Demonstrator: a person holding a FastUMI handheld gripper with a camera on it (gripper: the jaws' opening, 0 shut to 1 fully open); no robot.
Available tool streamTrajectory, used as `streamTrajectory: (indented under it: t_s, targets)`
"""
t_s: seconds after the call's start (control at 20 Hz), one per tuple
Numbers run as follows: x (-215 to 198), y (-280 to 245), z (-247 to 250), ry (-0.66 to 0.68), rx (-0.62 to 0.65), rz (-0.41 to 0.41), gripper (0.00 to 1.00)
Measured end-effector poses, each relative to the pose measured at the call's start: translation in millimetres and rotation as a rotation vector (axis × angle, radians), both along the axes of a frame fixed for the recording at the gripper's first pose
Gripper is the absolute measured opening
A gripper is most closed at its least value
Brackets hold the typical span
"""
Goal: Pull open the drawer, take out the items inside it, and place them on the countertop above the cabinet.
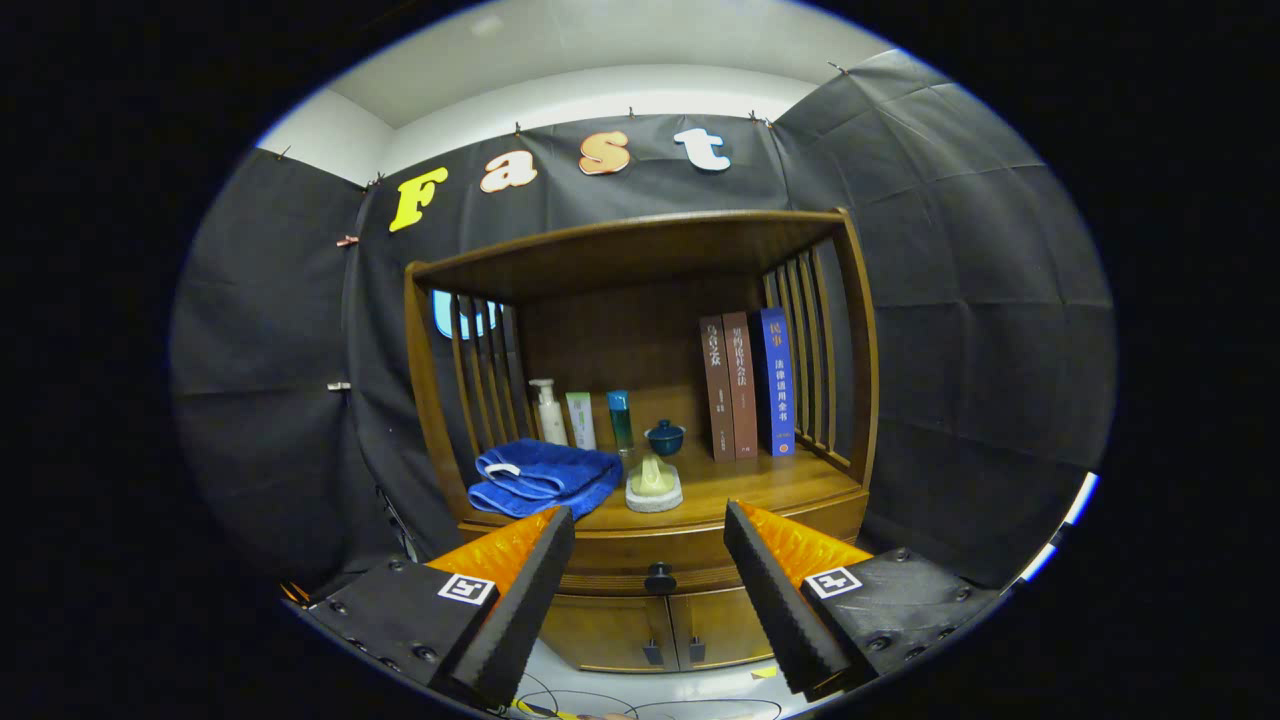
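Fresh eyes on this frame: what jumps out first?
Probably the open tongs, spread wide and holding nothing, with the closed drawer's round dark knob beyond them, seen in the gap between the fingers. Above it, the blue folded towel stands out on the wooden cabinet's countertop, beside a pale soap on its dish. Three upright books stand at the back right.

I see a cabinet (640,300) of polished brown wood with a soft sheen, its drawer (650,560) carrying a dark, smooth knob (659,577). On the bench (760,480) lie a plush blue cloth towel (545,477), glossy plastic bottles (548,410) and a shiny glazed bowl (665,437). My gripper (650,545) stands spread apart, its ridged pads (770,590) matt and foam-like.
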State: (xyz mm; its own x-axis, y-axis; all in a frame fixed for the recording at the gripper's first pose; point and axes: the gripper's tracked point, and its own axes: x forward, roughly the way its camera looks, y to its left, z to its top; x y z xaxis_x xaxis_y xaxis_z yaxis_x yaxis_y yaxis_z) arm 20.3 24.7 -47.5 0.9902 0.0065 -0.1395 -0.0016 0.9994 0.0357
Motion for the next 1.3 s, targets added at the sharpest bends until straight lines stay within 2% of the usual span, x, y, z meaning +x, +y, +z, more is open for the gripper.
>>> streamTrajectory:
  t_s: [0.3, 0.55, 1.3]
  targets:
    - [-19.4, -3.1, 30.1, -0.053, 0.005, 0.001, 0.97]
    - [-18.3, 3.1, 33.2, -0.047, 0.017, 0.036, 0.97]
    - [-5.3, 16.9, 25.5, -0.027, 0.013, 0.065, 0.97]
